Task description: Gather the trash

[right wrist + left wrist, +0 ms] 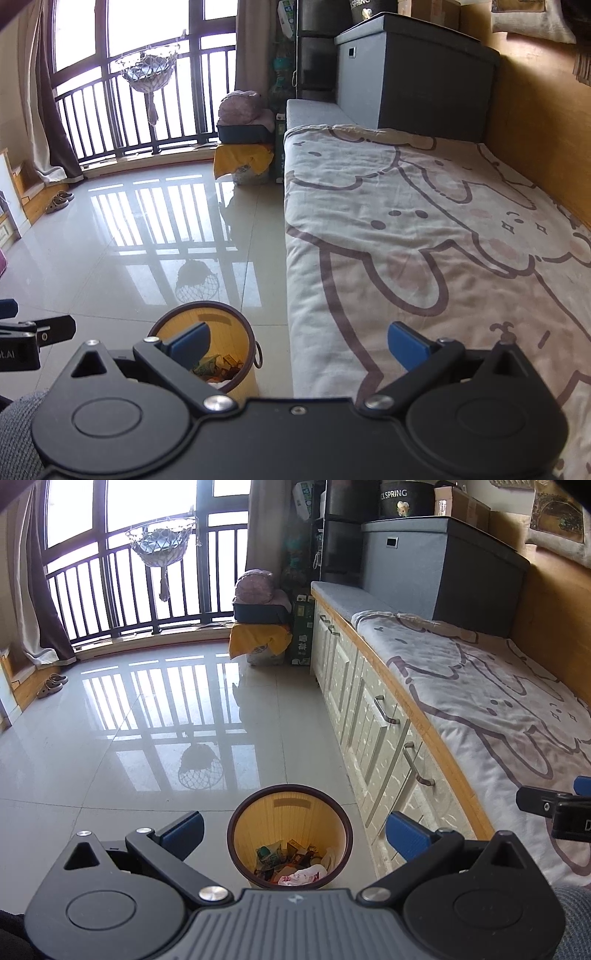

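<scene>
Jaws wide apart, empty, on left gripper [295,830] and right gripper [297,341]; sweep bed [424,236] for leftovers, bin [290,836] near.

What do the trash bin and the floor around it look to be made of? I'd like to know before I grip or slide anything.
Trash bin: the inside wall looks like pale wood or bamboo slats, going by fine vertical lines, though it might be printed plastic. Its dark rim looks smooth, probably plastic. Floor: glossy light tile, with thin grout lines and mirror-like reflections of the window railing, so likely slippery.
</scene>
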Demonstrator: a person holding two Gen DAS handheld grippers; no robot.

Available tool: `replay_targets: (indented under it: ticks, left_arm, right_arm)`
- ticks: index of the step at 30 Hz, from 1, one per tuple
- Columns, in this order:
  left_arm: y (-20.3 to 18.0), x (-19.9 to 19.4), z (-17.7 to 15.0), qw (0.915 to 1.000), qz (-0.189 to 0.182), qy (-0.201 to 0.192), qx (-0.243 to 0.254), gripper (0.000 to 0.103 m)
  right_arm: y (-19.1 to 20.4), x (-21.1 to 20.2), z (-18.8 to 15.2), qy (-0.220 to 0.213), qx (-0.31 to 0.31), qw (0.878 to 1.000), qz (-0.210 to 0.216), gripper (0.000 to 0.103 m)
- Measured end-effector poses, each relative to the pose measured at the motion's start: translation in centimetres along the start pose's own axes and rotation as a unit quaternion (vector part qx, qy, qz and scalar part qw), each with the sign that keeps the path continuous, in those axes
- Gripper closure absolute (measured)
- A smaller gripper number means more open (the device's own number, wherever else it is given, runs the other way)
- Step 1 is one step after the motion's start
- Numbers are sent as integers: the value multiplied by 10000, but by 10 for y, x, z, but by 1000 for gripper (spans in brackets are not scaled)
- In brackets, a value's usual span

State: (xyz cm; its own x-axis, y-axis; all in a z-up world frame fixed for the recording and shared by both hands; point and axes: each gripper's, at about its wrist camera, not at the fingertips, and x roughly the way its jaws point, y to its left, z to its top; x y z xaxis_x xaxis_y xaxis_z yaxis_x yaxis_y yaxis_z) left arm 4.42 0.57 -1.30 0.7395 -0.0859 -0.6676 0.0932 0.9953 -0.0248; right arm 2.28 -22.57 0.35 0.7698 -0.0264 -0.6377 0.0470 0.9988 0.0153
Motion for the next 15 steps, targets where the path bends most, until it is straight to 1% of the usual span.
replay_targets:
  ticks: [5, 15]
  left_arm:
    - [0, 0, 0, 10000, 24, -8, -10, 0]
    - [-1, 2, -2, 10000, 43, 2, -3, 0]
  right_arm:
    - [-3, 1, -1, -14, 100, 9999, -7, 0]
    - [2, 0, -2, -1, -92, 9999, -67, 0]
